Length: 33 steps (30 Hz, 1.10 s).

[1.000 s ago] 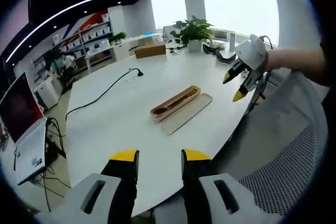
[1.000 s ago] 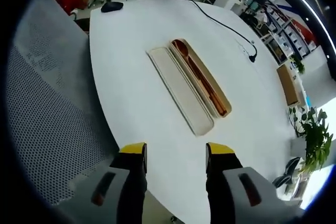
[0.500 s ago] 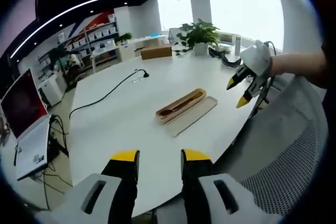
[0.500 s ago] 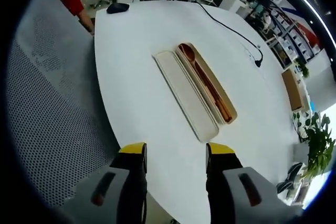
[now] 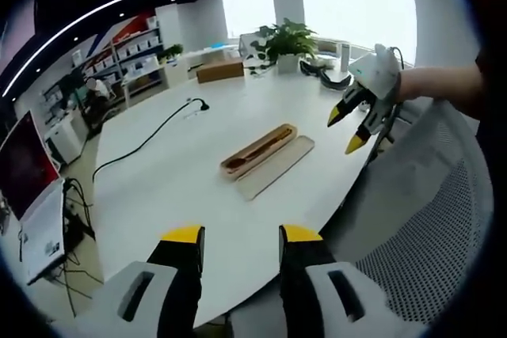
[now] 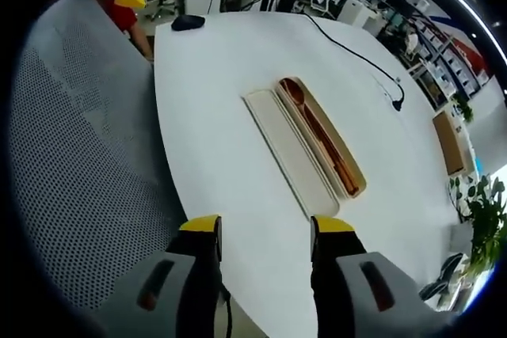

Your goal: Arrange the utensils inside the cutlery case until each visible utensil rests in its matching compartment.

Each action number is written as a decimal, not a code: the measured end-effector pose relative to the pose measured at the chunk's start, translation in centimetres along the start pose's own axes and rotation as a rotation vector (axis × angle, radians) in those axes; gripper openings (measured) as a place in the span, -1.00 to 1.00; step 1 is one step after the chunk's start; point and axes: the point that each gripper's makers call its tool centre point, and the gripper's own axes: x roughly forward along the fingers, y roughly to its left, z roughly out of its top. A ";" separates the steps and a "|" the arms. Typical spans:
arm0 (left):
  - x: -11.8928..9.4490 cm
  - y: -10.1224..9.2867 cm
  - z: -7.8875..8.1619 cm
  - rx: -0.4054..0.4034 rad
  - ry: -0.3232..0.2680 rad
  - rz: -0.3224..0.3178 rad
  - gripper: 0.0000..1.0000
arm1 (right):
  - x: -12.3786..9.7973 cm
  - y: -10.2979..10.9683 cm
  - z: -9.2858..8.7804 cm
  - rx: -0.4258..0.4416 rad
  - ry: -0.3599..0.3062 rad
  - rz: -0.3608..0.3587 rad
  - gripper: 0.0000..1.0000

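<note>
left tongs (image 5: 240, 235): grey, yellow tips | right tongs (image 6: 265, 225): grey, yellow tips

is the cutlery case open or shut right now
Open: the lid lies flat on the table beside the case, and wooden utensils show inside it.

Left gripper (image 5: 241, 233) low in the left gripper view, 2 yellow-tipped jaws parted, nothing between them, above the near edge of a white table (image 5: 166, 187). Mid-table, an open cutlery case (image 5: 260, 150) holding a wooden spoon (image 5: 247, 155), its lid (image 5: 276, 168) lying just beside. Right gripper (image 5: 349, 128) at right, jaws apart, held by a hand. Black cable (image 5: 150, 142) and potted plant (image 5: 285, 39) farther off.
</note>
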 end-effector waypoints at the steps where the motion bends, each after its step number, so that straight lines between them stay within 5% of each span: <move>1: 0.0 0.0 0.1 -0.001 0.000 -0.010 -0.15 | 0.0 0.2 0.1 0.000 -0.002 0.008 -0.15; 5: 0.0 1.0 0.7 0.074 -0.002 -0.040 -0.05 | 0.2 0.3 0.4 0.012 -0.016 0.027 -0.15; 8: 0.9 1.6 2.2 0.118 -0.077 -0.089 -0.01 | 0.3 0.4 0.5 0.026 -0.032 0.046 -0.14; 13: 5.1 0.7 1.3 0.212 -0.059 -0.262 -0.01 | 0.3 0.9 1.1 -0.025 -0.066 0.104 -0.13; 18: 9.8 -0.9 0.5 0.207 -0.058 -0.418 -0.02 | 1.7 -1.1 0.4 -0.043 -0.044 0.150 -0.11; 23: 15.4 0.0 -0.3 0.239 -0.033 -0.417 0.08 | 4.0 -3.8 -0.4 -0.080 -0.031 0.149 -0.11; 29: 19.0 -0.1 -0.2 0.274 -0.039 -0.417 0.08 | 6.2 -6.3 -2.1 -0.110 0.027 0.152 -0.11; 33: 21.0 -1.0 -1.6 0.280 0.014 -0.466 0.08 | 7.2 -6.7 -3.0 -0.149 0.080 0.182 -0.10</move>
